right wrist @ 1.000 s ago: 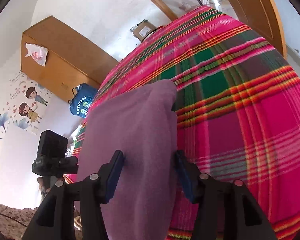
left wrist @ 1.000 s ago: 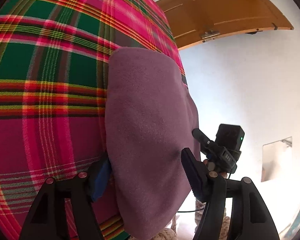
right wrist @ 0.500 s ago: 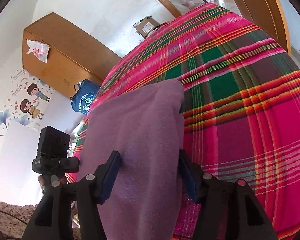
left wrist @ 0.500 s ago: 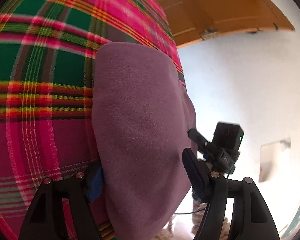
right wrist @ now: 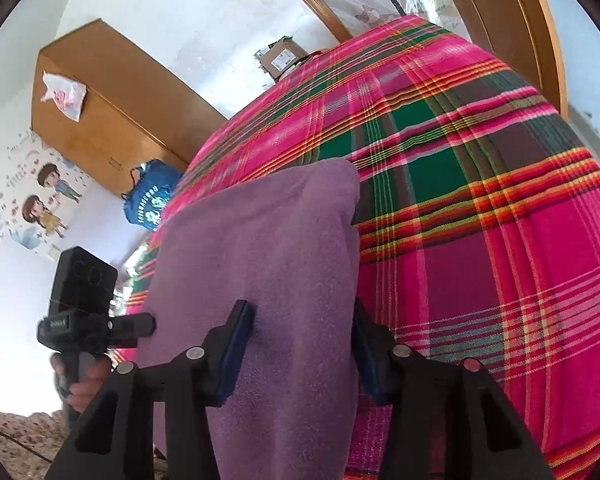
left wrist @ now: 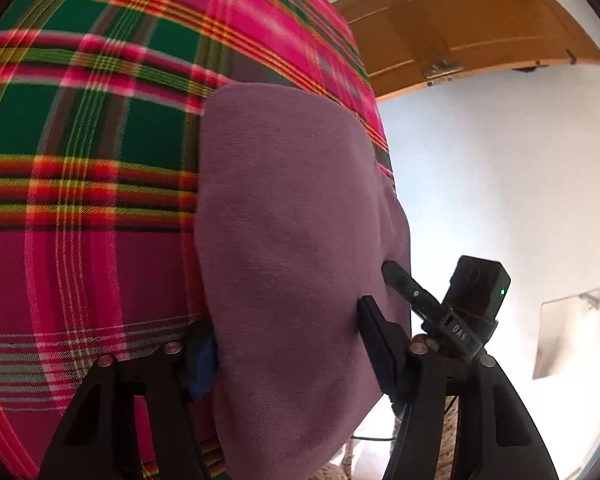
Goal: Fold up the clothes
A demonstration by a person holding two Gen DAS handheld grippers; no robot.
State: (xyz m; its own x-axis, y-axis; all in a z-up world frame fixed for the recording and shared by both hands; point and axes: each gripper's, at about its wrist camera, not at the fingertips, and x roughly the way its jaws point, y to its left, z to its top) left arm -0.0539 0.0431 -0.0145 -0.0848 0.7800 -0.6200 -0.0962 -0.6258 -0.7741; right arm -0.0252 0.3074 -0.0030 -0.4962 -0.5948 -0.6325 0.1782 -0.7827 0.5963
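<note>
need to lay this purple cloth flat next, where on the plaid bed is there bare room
Bare plaid cover runs wide on the right gripper side of the purple cloth, up toward the wooden headboard and cardboard box. It is crowded at the near bed edge, where both the right and left gripper are closing around the cloth.

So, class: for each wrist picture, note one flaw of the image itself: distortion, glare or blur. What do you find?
Left wrist view: the fisheye bulges the pink and green plaid bedspread into a dome, its stripes slightly smeared; the white wall is washed out. Right wrist view: the same bulge; the folded purple fleece cloth stays sharp, the dark lens rim cuts the corners.
</note>
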